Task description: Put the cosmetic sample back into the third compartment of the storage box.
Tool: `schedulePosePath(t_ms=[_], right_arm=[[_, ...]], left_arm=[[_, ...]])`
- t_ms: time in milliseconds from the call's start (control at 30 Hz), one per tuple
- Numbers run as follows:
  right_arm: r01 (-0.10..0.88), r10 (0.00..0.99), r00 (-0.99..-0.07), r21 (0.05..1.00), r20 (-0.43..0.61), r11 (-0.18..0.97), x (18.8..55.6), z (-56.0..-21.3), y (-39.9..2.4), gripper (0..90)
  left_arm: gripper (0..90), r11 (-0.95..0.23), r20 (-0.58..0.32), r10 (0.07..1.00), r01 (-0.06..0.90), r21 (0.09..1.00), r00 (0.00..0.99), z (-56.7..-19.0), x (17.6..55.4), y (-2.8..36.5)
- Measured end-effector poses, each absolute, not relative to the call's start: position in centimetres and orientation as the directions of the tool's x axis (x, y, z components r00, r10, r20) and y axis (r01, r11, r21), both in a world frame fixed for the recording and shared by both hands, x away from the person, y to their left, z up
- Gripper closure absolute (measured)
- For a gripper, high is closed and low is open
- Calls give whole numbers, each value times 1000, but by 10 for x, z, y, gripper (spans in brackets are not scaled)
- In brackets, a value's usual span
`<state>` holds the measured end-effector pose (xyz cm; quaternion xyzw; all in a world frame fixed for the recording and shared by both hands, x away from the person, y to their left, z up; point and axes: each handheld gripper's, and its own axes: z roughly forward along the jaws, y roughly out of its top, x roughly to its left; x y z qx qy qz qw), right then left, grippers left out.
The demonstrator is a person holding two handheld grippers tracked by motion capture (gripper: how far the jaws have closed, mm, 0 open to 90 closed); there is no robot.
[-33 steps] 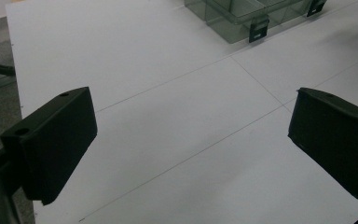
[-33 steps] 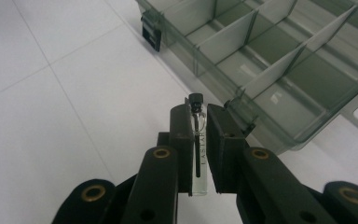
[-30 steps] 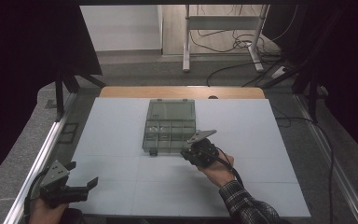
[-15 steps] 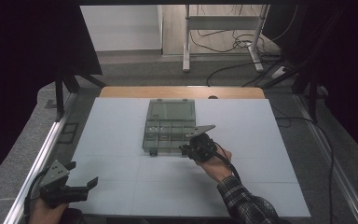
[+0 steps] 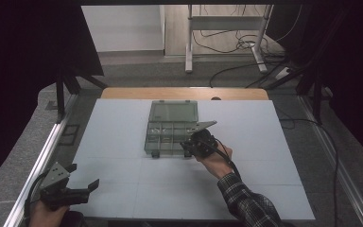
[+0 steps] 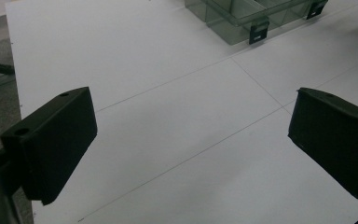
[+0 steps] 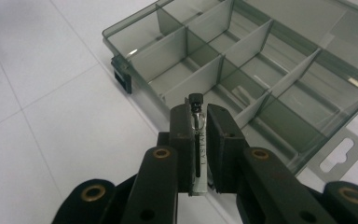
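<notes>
A clear smoky compartment box (image 5: 170, 127) lies open mid-table, its lid flat toward the far side. My right gripper (image 5: 194, 143) hovers at the box's near right corner. In the right gripper view the box's dividers (image 7: 223, 70) lie just ahead of the right gripper (image 7: 199, 114), which is shut on a slim upright piece (image 7: 199, 140) with a black cap and a printed label. My left gripper (image 5: 82, 176) rests at the table's near left corner. Its jaws stand wide open over bare white table (image 6: 177, 116), with the box (image 6: 233, 18) far ahead.
The white tabletop (image 5: 264, 156) has a metal rail (image 5: 42, 156) along its left edge and a wooden strip (image 5: 184, 93) at the back. A hang tab (image 7: 342, 151) sticks out from the box's near edge. Cables and a desk frame (image 5: 227, 28) stand beyond the table.
My right gripper has moved a little farther in toward the box's near right corner, still holding the slim piece. The left gripper has stayed where it was.
</notes>
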<state>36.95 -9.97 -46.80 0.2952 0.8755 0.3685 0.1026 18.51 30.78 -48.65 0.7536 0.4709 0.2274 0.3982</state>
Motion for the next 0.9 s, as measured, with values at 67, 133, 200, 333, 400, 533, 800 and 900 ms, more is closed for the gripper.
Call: schedulePosePath(t_ms=[67, 133, 200, 333, 400, 533, 800, 900], right_arm=[[440, 593, -804, 707, 36, 553, 371, -468, -99, 805], [440, 595, -803, 709, 37, 551, 373, -467, -98, 805], [443, 597, -801, 710, 40, 547, 375, -467, -97, 805], [443, 601, -798, 713, 38, 544, 380, -467, -96, 805], [446, 602, -797, 715, 43, 539, 382, -467, -95, 806], [448, 607, -794, 717, 44, 534, 386, -467, -94, 805], [451, 616, -787, 718, 39, 531, 395, -467, -89, 805], [449, 617, -786, 721, 39, 527, 398, -468, -87, 805]], left_arm=[[13, -239, -33, 891, 529, 814, 453, -486, 185, 308], [13, -239, -32, 891, 529, 814, 453, -486, 185, 308], [13, -239, -32, 891, 529, 815, 453, -486, 185, 308], [13, -239, -32, 891, 529, 814, 453, -486, 185, 308], [13, -239, -33, 891, 529, 815, 453, -487, 185, 308], [13, -240, -32, 890, 528, 814, 454, -487, 185, 308], [13, -237, -35, 890, 528, 816, 455, -487, 186, 308], [13, -237, -36, 890, 528, 816, 455, -487, 186, 308]])
